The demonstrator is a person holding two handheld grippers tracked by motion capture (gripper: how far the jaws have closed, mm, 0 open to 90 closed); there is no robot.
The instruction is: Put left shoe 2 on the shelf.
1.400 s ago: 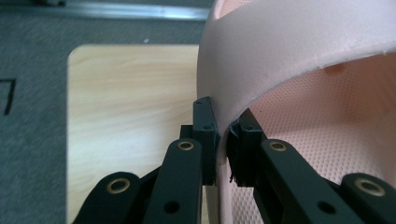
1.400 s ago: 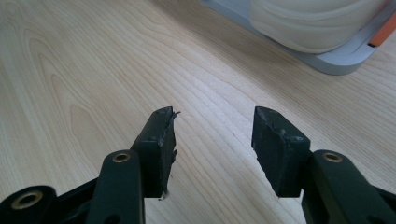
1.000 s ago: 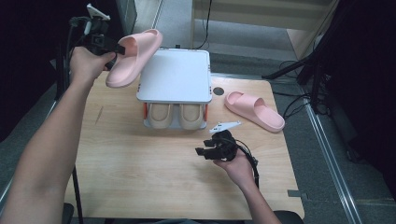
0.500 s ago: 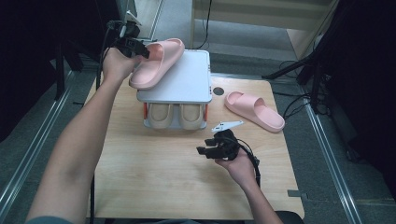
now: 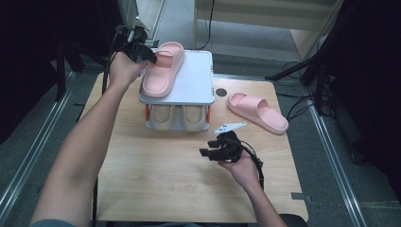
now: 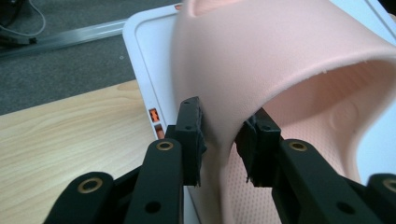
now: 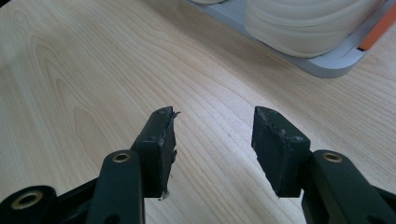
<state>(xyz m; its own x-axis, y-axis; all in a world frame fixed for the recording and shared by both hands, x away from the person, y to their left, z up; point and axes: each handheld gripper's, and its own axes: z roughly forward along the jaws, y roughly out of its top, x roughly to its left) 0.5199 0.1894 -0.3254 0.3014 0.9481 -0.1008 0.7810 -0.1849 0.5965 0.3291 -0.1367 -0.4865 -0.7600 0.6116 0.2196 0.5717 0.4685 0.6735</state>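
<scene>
**Left tool letting go of pink slipper on top of the rack**

High view puts the pink slipper (image 5: 161,71) flat on the white top shelf (image 5: 191,85) of the shoe rack, its long axis running away from the person, toe end far and heel end near. The left tool (image 5: 147,53) sits at the slipper's far left edge, straddling the strap wall; in the left gripper view the strap (image 6: 280,60) stands between the black pads (image 6: 190,126), which have just been opening and now show slack on both sides, so the grip looks released. A clean exit, I judge, means backing the tool straight off, away from the strap. Below the top shelf, two beige slippers (image 5: 182,116) fill the lower tier. The second pink slipper (image 5: 257,111) lies on the bench (image 5: 156,184) beyond and to the right of the right tool (image 5: 210,150), the nearer tool, whose jaws stand apart, empty.
</scene>
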